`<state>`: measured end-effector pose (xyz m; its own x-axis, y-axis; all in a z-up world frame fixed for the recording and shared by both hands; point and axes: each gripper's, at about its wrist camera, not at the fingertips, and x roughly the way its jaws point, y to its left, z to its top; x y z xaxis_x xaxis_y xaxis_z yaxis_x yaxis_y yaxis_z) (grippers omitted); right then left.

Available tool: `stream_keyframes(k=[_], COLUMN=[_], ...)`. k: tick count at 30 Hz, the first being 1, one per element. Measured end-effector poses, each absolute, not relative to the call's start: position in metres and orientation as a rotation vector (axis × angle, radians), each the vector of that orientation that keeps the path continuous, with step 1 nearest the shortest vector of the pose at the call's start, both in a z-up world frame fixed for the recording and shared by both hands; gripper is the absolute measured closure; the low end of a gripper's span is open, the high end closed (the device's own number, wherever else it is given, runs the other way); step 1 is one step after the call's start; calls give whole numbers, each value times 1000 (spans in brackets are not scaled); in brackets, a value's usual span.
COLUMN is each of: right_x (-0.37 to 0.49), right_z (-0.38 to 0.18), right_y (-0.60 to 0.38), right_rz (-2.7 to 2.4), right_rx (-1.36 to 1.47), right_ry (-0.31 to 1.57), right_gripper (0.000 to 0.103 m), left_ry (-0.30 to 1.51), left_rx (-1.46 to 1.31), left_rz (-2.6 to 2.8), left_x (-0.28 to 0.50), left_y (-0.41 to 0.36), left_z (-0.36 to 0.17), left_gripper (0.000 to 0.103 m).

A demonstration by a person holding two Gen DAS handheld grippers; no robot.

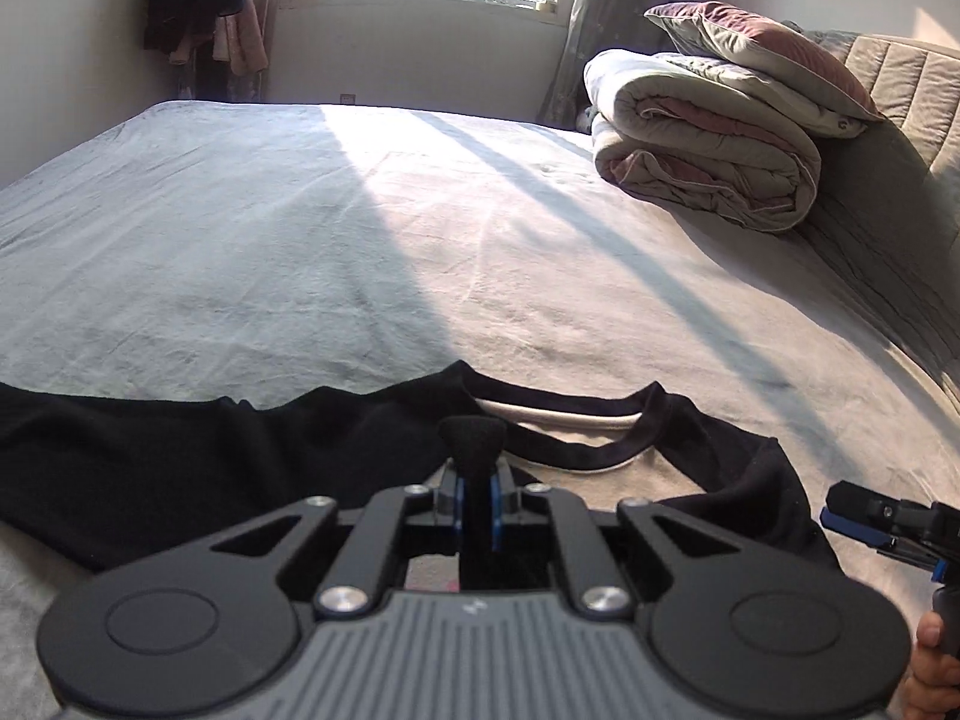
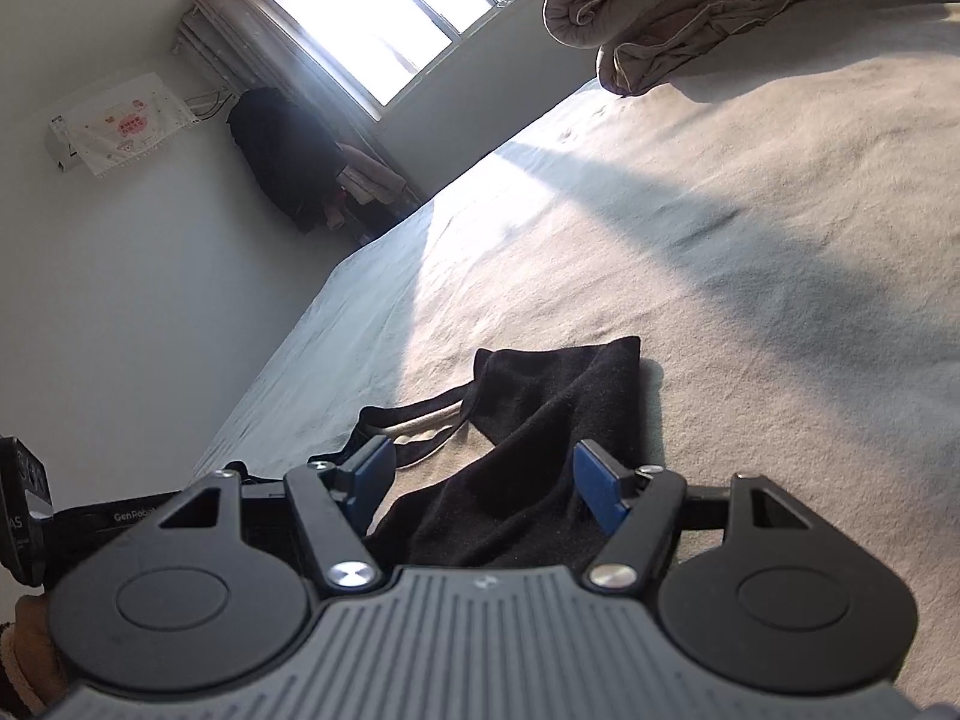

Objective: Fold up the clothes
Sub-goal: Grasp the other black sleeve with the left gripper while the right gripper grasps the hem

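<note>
Black knit top [image 1: 180, 468] on velvety bed [image 1: 300, 240]; left gripper [image 1: 472, 438] fingers closed, empty; right gripper [image 2: 486, 480] fingers apart.

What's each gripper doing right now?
Left gripper: shut; whether it pinches the black top cannot be told.
Right gripper: open, over the top, gripping nothing.

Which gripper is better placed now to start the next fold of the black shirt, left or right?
Probably the left gripper: its fingers are shut at the black shirt beside the collar, though a grip on cloth is unclear. The right gripper is open above the shirt, holding nothing.
</note>
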<state>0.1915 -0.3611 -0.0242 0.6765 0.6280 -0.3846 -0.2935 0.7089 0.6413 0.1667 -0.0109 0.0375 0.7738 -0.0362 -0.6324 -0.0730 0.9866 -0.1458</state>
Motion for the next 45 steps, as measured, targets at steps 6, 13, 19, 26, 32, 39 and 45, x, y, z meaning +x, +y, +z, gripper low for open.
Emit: stream_keyframes(k=[6, 13, 19, 26, 32, 39, 45], right_x=[197, 199, 201, 227, 240, 226, 227], right_z=[-33, -35, -22, -23, -49, -44, -44], right_y=[-361, -361, -350, -319, -309, -333, -337], right_rz=[521, 447, 387, 439, 369, 305, 286], right_rx=[547, 454, 237, 19, 25, 192, 223], right_ry=[646, 637, 576, 595, 578, 498, 495], right_gripper=[33, 33, 37, 44, 89, 95, 96], left_ry=[692, 701, 694, 736, 728, 474, 410], left_rx=[-245, -321, -352, -421, -331, -363, -405], left_rz=[114, 94, 88, 59, 78, 31, 58], left_x=[161, 165, 164, 176, 186, 163, 171], left_y=[45, 77, 90, 99, 86, 85, 99], left_z=[9, -18, -23, -27, -26, -3, -2], left_gripper=[95, 94, 77, 77, 97, 97, 97])
